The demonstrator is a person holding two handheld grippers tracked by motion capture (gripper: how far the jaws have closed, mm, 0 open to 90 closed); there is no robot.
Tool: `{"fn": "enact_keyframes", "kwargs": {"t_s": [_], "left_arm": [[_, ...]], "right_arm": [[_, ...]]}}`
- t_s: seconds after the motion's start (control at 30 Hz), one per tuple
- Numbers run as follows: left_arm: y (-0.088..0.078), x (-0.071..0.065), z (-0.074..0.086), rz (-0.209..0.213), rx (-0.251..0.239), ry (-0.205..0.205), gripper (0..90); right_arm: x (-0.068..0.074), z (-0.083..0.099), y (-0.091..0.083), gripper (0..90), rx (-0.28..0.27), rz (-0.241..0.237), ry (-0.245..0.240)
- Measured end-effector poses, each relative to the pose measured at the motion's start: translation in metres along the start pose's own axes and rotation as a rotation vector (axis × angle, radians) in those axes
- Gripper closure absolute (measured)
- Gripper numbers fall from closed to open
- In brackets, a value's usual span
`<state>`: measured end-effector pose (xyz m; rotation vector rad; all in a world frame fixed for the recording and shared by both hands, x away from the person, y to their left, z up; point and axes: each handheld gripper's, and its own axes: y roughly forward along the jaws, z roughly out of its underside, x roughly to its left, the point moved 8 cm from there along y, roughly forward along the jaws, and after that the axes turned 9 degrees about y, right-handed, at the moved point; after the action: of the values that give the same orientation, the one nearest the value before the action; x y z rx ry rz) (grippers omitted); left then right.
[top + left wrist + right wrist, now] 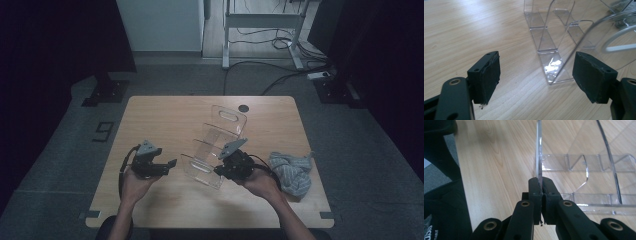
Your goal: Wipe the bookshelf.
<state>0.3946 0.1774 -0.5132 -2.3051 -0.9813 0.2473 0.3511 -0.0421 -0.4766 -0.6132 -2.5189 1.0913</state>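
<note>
The clear, stepped acrylic file rack (215, 150) stood near the middle of the pale wooden table (165, 115), its tallest panel with the slotted handle at the far end. The right gripper (220, 171) had its black jaws pinched tight on the thin edge of the rack's front panel, which looked to me like a steadying grip, keeping the light plastic from sliding. The left gripper (172, 163) hung just beside the rack's near left corner with its jaws spread wide and nothing between them, seemingly lined up to take hold of that side. A crumpled grey striped cloth (292, 171) lay close by the person's right hand (260, 182), perhaps for wiping the rack.

From above I could read the whole layout but not the grip itself. The right gripper view showed the panel's edge (539, 150) caught between the pads. The left gripper view showed the open pads (486, 77) framing the rack's lowest step (554, 67), apart from it.
</note>
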Motion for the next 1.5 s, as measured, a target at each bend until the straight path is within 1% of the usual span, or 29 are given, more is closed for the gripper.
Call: {"fn": "enact_keyframes", "kwargs": {"t_s": [0.17,0.27,0.47,0.53,0.63,0.8,0.87,0.97,1.0,1.07,1.17,1.23,1.3,1.37,1.43,1.47,1.5], "left_arm": [[0.002,-0.005,-0.004,0.013,-0.009,0.016,21.9],[0.004,-0.008,-0.007,0.027,-0.018,0.023,21.7],[0.007,-0.014,-0.012,0.040,-0.015,0.043,21.6],[0.008,-0.016,-0.014,0.037,-0.015,0.055,20.7],[0.010,-0.018,-0.017,0.038,-0.026,0.055,21.6],[0.015,-0.020,-0.018,0.033,-0.021,0.058,21.9],[0.018,-0.021,-0.018,0.026,-0.019,0.063,22.0],[0.021,-0.023,-0.019,0.032,-0.011,0.066,22.3],[0.022,-0.023,-0.019,0.026,-0.007,0.072,22.3],[0.023,-0.024,-0.020,0.023,-0.009,0.079,22.2],[0.023,-0.024,-0.020,0.018,-0.016,0.079,22.0],[0.024,-0.025,-0.020,0.007,-0.020,0.086,23.4],[0.027,-0.026,-0.019,0.010,-0.022,0.080,24.9],[0.028,-0.026,-0.020,-0.002,-0.019,0.080,26.9],[0.028,-0.025,-0.020,0.000,-0.014,0.080,28.9],[0.028,-0.025,-0.020,-0.001,-0.013,0.082,29.4],[0.027,-0.025,-0.020,-0.004,-0.011,0.083,30.0]], "right_arm": [[0.006,-0.005,0.006,84.1,0.006,-0.018,-0.009],[0.009,-0.008,0.008,83.3,0.008,-0.021,-0.015],[0.015,-0.013,0.014,81.5,0.010,-0.030,-0.026],[0.017,-0.014,0.016,81.2,0.010,-0.029,-0.026],[0.019,-0.017,0.018,80.5,0.009,-0.038,-0.027],[0.021,-0.018,0.020,80.0,0.009,-0.040,-0.028],[0.022,-0.019,0.021,80.0,0.008,-0.043,-0.028],[0.022,-0.019,0.021,79.9,0.008,-0.043,-0.027],[0.023,-0.019,0.021,79.9,0.008,-0.043,-0.026],[0.023,-0.019,0.021,79.6,0.010,-0.042,-0.027],[0.023,-0.019,0.021,79.6,0.011,-0.047,-0.024],[0.023,-0.019,0.022,79.6,0.009,-0.048,-0.021],[0.023,-0.020,0.022,79.6,0.007,-0.049,-0.018],[0.023,-0.020,0.022,79.4,0.008,-0.048,-0.018],[0.023,-0.020,0.022,79.0,0.010,-0.048,-0.015],[0.023,-0.019,0.022,75.6,0.016,-0.053,-0.014],[0.023,-0.019,0.021,74.4,0.016,-0.051,-0.014]]}}
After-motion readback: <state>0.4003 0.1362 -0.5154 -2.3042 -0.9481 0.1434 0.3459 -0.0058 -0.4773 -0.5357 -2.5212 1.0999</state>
